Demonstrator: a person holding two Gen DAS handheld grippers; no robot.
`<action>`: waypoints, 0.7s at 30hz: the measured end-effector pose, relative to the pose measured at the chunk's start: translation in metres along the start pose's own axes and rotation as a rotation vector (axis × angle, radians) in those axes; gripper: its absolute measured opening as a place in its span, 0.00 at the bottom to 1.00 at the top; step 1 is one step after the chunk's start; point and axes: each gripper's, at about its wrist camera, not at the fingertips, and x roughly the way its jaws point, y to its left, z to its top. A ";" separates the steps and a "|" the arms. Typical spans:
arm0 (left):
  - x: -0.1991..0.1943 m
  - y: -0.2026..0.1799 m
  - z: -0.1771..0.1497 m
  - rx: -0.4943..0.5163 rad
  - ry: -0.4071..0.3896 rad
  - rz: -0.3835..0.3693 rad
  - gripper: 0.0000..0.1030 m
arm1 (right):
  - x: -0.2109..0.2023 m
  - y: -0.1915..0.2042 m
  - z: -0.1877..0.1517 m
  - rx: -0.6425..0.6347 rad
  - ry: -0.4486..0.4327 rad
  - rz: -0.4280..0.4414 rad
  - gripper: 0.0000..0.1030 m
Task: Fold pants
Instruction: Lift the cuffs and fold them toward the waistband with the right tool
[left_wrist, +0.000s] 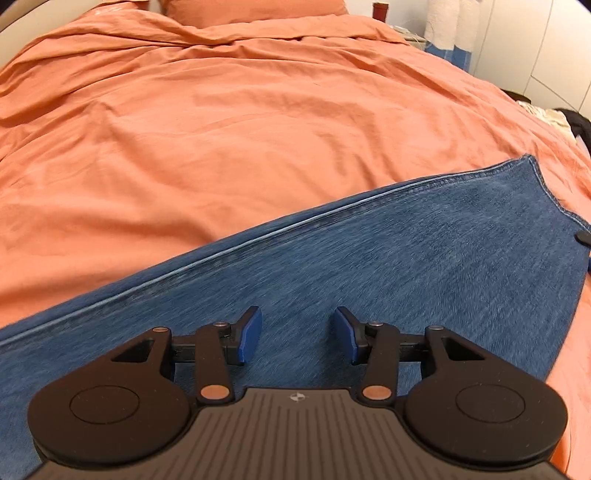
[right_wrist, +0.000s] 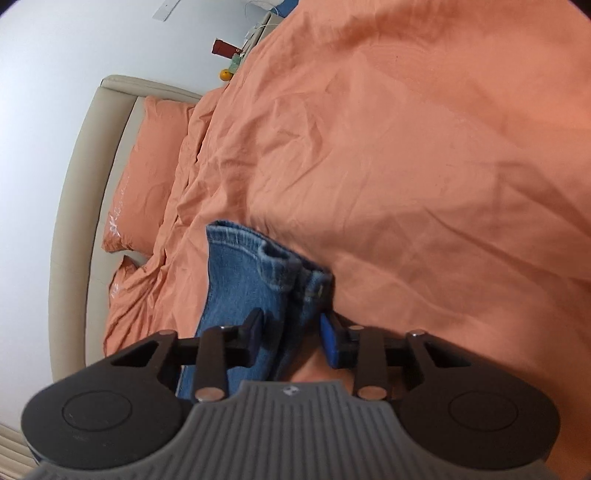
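Left gripper (left_wrist: 297, 334) poised over the blue jeans (left_wrist: 369, 266) — jaws spread wide, blue pads (left_wrist: 249, 334) facing each other across bare denim, nothing between them, aimed along the flat leg toward its hem. Right gripper (right_wrist: 291, 338) rolled onto its side above the same jeans — fingers parted, straddling a bunched, hanging fold of denim near the waistband, pads not seen pressing the cloth. Contact there hard to judge.

I'm seeing the wrinkled orange duvet (left_wrist: 229, 122) lying bare ahead of my left gripper (left_wrist: 297, 334); bunched blue denim pants (right_wrist: 243, 280) are filling the gap between my right gripper's (right_wrist: 291, 334) spread jaws.
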 end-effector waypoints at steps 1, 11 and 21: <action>0.006 -0.003 0.004 0.010 0.000 0.009 0.53 | 0.004 0.000 0.004 0.014 0.000 -0.001 0.19; 0.054 -0.018 0.039 0.098 -0.001 0.113 0.54 | 0.004 0.023 0.011 -0.107 -0.001 -0.044 0.04; 0.017 -0.025 0.028 0.084 -0.043 0.085 0.43 | 0.001 0.042 0.011 -0.139 -0.014 -0.077 0.02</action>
